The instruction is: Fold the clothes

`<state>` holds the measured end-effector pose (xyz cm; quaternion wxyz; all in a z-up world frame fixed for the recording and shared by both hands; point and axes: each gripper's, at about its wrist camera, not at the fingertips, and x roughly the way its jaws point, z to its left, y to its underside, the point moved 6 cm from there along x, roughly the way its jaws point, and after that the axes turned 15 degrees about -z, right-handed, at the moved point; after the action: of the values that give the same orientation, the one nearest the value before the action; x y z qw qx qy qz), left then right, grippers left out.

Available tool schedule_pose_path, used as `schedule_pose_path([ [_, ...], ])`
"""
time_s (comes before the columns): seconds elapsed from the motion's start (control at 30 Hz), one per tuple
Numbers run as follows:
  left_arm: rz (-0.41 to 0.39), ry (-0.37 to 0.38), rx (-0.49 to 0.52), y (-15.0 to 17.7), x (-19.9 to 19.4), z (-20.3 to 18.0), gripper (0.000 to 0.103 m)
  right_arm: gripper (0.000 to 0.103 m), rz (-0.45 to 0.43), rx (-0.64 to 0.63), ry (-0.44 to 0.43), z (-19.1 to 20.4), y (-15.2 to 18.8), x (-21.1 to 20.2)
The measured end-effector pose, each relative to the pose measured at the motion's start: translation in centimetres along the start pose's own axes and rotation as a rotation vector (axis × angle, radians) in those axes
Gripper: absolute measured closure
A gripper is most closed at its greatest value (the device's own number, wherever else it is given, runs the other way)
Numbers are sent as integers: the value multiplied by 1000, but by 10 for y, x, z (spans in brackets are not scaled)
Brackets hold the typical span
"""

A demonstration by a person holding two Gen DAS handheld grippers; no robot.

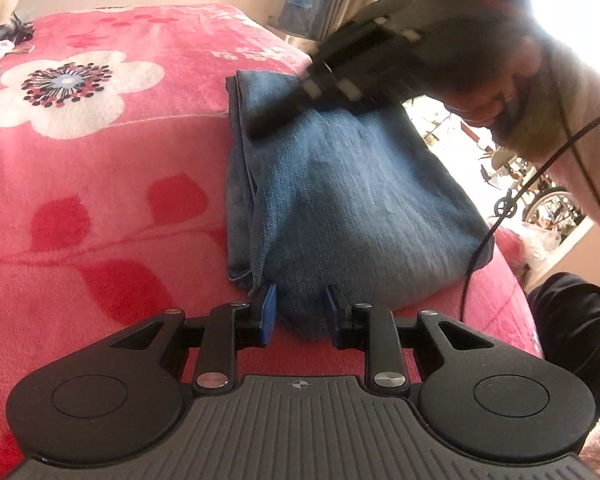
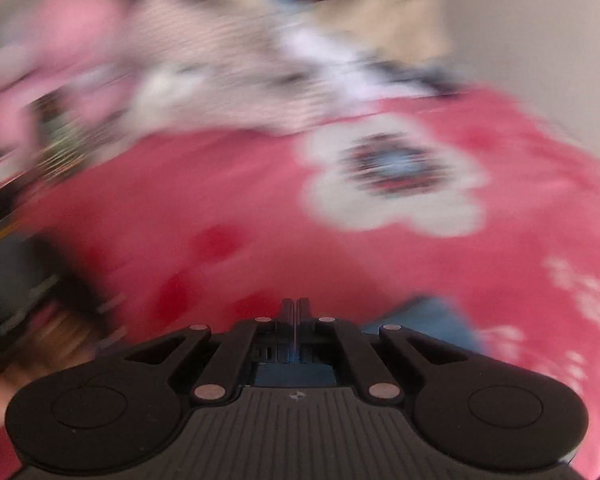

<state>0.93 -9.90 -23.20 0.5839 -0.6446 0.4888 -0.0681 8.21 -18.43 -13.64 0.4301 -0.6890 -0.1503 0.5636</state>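
Folded blue jeans (image 1: 340,200) lie on the pink flowered blanket (image 1: 100,200) in the left wrist view. My left gripper (image 1: 301,308) is shut on the near fold of the jeans, and the denim bulges between its blue pads (image 1: 269,306). My right gripper (image 1: 268,120), blurred by motion, lies across the far end of the jeans, held by a person's hand (image 1: 488,92). In the right wrist view the right gripper (image 2: 296,306) is shut with nothing between its fingers. A strip of the jeans (image 2: 432,320) shows just right of it.
A heap of other clothes (image 2: 228,68) lies blurred at the far end of the blanket (image 2: 260,208). A black cable (image 1: 512,184) loops over the right end of the jeans. The bed's edge drops off on the right, where a blue container (image 1: 304,0) stands by the wall.
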Motion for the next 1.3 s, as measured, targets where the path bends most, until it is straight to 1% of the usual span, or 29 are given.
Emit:
schedule_pose_path([
  [0.07, 1, 1, 9, 0, 1, -1, 77, 103, 101, -82, -67, 13, 8, 4],
  [0.1, 1, 1, 11, 1, 1, -1, 77, 103, 104, -82, -60, 14, 13, 11],
  [0.17, 3, 2, 11, 1, 2, -1, 77, 103, 90, -67, -29, 14, 21, 29],
  [0.23, 3, 5, 8, 1, 2, -1, 77, 103, 73, -8, 37, 10, 21, 43],
  [0.33, 5, 7, 0, 1, 2, -1, 77, 103, 53, -53, 120, 13, 14, 45],
  [0.37, 4, 6, 0, 1, 2, -2, 77, 103, 31, -50, 155, 11, 8, 36],
  [0.43, 5, 5, -3, 1, 2, -2, 77, 103, -25, 1, 183, 1, -6, 12],
  [0.5, 6, 6, -3, 1, 3, -3, 77, 103, -56, 46, 112, 2, -18, -12],
  [0.53, 6, 7, -2, 1, 3, -3, 77, 103, -42, 29, 61, 11, -17, -18],
  [0.6, 6, 6, 0, 1, 3, -3, 77, 103, 13, -20, -44, 29, -11, -24],
  [0.67, 4, 2, 2, 1, 3, -3, 77, 103, 80, -61, -71, 43, 6, -11],
  [0.73, 5, -2, 2, 2, 3, -3, 76, 103, 138, -76, -13, 47, 26, 11],
  [0.77, 6, -4, 1, 2, 3, -3, 76, 103, 113, -74, 12, 47, 29, 22],
  [0.9, 3, -2, 4, 1, 1, -4, 76, 103, 46, 3, 148, 35, 21, 41],
  [0.93, 3, -2, 4, 1, 1, -4, 76, 103, 35, -13, 171, 33, 18, 42],
  [0.97, 4, -2, 3, 1, 1, -4, 76, 103, -3, 0, 185, 28, 10, 34],
  [1.03, 6, 0, 0, 1, 2, -3, 76, 103, -80, 76, 211, 11, -5, 11],
  [1.1, 8, 2, -2, 1, 2, -2, 76, 103, -117, 97, 297, -7, -12, -11],
  [1.17, 9, 4, -3, 1, 2, -2, 76, 103, -118, 113, 362, -21, -13, -23],
  [1.2, 9, 4, -4, 1, 2, -2, 75, 103, -107, 123, 372, -24, -10, -21],
  [1.23, 8, 4, -5, 1, 2, -2, 75, 103, -95, 134, 377, -25, -6, -17],
  [1.3, 3, 3, -9, 1, 2, -2, 75, 103, -56, 124, 435, -32, 7, 3],
])
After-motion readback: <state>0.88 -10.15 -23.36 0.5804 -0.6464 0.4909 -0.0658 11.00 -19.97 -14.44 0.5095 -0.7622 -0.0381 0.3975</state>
